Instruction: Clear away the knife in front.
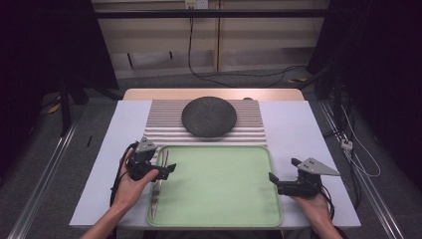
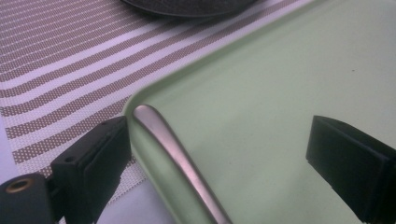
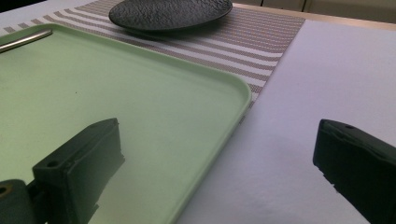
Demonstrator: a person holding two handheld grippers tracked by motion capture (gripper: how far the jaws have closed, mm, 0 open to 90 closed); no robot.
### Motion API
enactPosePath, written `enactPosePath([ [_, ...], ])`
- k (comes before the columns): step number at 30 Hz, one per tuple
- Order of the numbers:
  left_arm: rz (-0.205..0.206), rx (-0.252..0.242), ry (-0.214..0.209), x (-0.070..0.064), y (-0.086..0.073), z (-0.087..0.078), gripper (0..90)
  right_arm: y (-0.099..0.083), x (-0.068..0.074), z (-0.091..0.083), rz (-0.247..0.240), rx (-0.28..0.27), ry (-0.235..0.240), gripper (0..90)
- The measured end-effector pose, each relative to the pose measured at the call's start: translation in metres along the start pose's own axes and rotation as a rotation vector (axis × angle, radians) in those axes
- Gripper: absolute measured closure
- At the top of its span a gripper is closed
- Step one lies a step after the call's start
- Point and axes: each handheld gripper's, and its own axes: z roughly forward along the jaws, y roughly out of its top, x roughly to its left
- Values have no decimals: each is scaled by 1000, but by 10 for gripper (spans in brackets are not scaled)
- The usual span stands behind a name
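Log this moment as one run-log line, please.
left gripper: open, astride metal utensil | right gripper: open, at green tray right edge | dark plate: on striped mat

Left gripper point(image 1: 168, 169) and right gripper point(image 1: 273, 178), jaws apart.

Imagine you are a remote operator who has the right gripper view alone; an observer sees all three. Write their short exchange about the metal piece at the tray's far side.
Operator: What is that metal bar?
Observer: A long utensil; it lies along the left edge of the green tray, and its rounded handle end sits in the tray's far left corner.
Operator: Is the left gripper near it?
Observer: Yes. The left gripper is open, and the handle lies between its jaws, nearer one of them.
Operator: And mine?
Observer: The right gripper is open at the tray's right rim, one jaw over the tray and one over the white table.
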Motion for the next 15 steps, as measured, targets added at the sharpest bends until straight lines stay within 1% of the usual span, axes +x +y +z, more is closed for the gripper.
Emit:
enactPosePath([
  [1,0,-13,12,0,0,-2,63,0,0,0,0,0,0,17],
  [4,-17,-46,30,0,-3,-9,62,0,0,0,0,0,0,17],
  [5,-17,-51,44,-1,-3,-11,64,0,0,0,1,0,1,17],
  [6,-6,-51,57,-1,-4,-13,66,0,0,0,2,0,0,16],
  [8,5,-45,67,-1,-6,-17,69,0,0,0,1,-1,2,17],
  [9,4,-56,75,-1,-8,-19,69,0,-1,0,2,-1,1,17],
  [11,11,-55,90,1,-11,-23,69,0,-1,0,2,-1,1,17],
  [13,0,-59,80,3,-15,-25,69,0,-1,0,2,0,1,17],
  [14,-9,-73,72,5,-17,-27,68,0,-1,0,3,1,0,16],
  [15,-18,-73,64,5,-19,-28,67,0,-1,0,4,1,-1,17],
])
